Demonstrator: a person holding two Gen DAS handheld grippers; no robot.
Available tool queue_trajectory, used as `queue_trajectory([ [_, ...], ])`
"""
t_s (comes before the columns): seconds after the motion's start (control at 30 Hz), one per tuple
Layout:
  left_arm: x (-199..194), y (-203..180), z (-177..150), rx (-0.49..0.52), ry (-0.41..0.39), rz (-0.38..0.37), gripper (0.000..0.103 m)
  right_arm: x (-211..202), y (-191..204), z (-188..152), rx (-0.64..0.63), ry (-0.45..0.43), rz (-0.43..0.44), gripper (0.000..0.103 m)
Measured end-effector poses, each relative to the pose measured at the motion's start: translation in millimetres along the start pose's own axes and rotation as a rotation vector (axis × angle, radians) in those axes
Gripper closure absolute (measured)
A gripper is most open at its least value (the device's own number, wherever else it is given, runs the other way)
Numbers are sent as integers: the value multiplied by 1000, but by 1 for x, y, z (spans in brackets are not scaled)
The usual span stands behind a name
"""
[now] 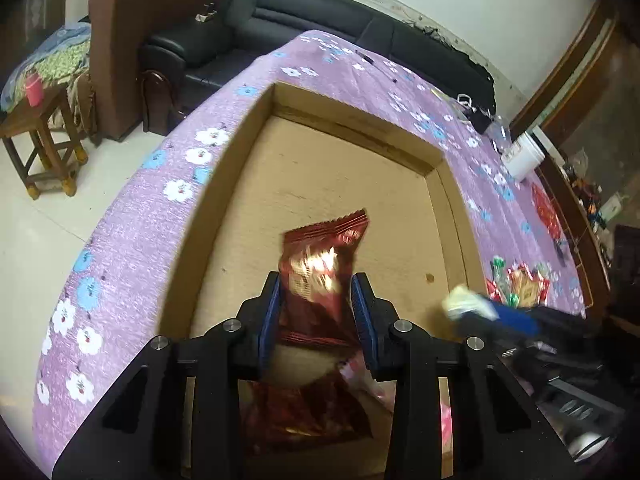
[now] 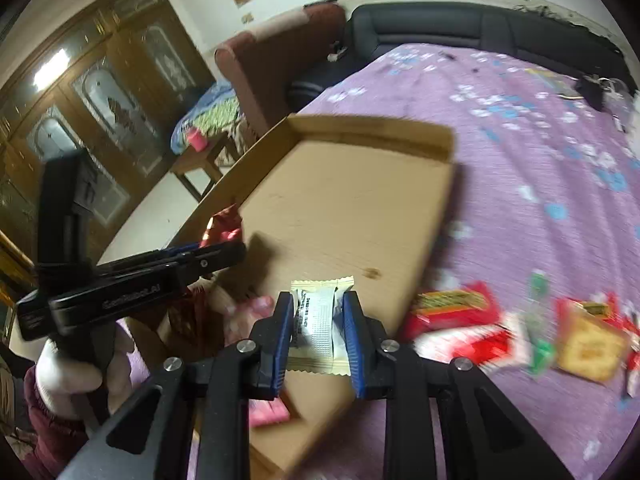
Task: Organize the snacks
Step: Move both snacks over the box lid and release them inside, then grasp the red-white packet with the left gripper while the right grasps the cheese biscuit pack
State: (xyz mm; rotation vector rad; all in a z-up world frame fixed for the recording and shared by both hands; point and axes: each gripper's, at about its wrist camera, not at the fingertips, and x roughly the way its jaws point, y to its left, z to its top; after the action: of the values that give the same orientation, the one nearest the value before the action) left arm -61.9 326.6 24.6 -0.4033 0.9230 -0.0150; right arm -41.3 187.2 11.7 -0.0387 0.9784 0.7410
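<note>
My left gripper (image 1: 318, 292) is shut on a dark red foil snack packet (image 1: 320, 264), held over the shallow cardboard box (image 1: 256, 128) on the purple flowered tablecloth. Another dark red packet (image 1: 304, 412) lies in the box's near end. My right gripper (image 2: 318, 308) is shut on a cream and white snack packet (image 2: 318, 320), over the box's near part (image 2: 360, 128). In the right wrist view the left gripper (image 2: 224, 250) shows at the left with its red packet (image 2: 224, 226). The right gripper (image 1: 468, 304) appears blurred in the left wrist view.
A heap of red, green and yellow snack packets (image 2: 520, 332) lies on the cloth right of the box. Pink packets (image 2: 270, 414) lie in the box's near corner. A white tub (image 1: 524, 156) and dark clutter stand at the table's far right. A black sofa (image 1: 304, 20) lies beyond.
</note>
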Motion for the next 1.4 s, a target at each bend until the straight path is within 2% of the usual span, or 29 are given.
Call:
queue_trajectory([
  [0.13, -3, 15, 9, -88, 13, -72, 69, 22, 12, 8, -26, 13, 6, 75],
  [0.2, -8, 19, 12, -111, 8, -65, 69, 23, 15, 10, -35, 8, 11, 72],
  [0.27, -15, 20, 11, -123, -4, -49, 69, 17, 13, 10, -32, -9, 10, 58],
  [0.43, -30, 15, 2, -148, -22, -119, 69, -12, -8, 7, 4, -66, -17, 55],
  [0.5, -37, 3, -2, -129, -31, -138, 69, -29, -23, 4, 24, -97, -46, 55],
  [0.6, -44, -18, -10, -105, -34, -208, 69, -64, -57, -8, 76, -146, -107, 55],
  [0.73, -40, -56, -26, -47, 13, -287, 69, -100, -119, -28, 177, -176, -213, 55],
  [0.9, -24, -108, -48, 48, 69, -291, 69, -109, -157, -41, 229, -156, -245, 55],
  [1.03, -15, -135, -62, 111, 110, -269, 69, -91, -158, -27, 194, -140, -239, 55],
  [1.13, -15, -140, -70, 130, 123, -249, 69, -70, -165, -21, 190, -102, -227, 54],
  [1.2, -18, -139, -72, 133, 117, -242, 69, -61, -173, -23, 209, -72, -198, 52],
  [1.3, -23, -134, -72, 129, 105, -239, 69, -69, -172, -36, 207, -23, -91, 52],
  [1.4, -20, -135, -72, 130, 101, -241, 69, -74, -163, -52, 173, 28, -39, 52],
])
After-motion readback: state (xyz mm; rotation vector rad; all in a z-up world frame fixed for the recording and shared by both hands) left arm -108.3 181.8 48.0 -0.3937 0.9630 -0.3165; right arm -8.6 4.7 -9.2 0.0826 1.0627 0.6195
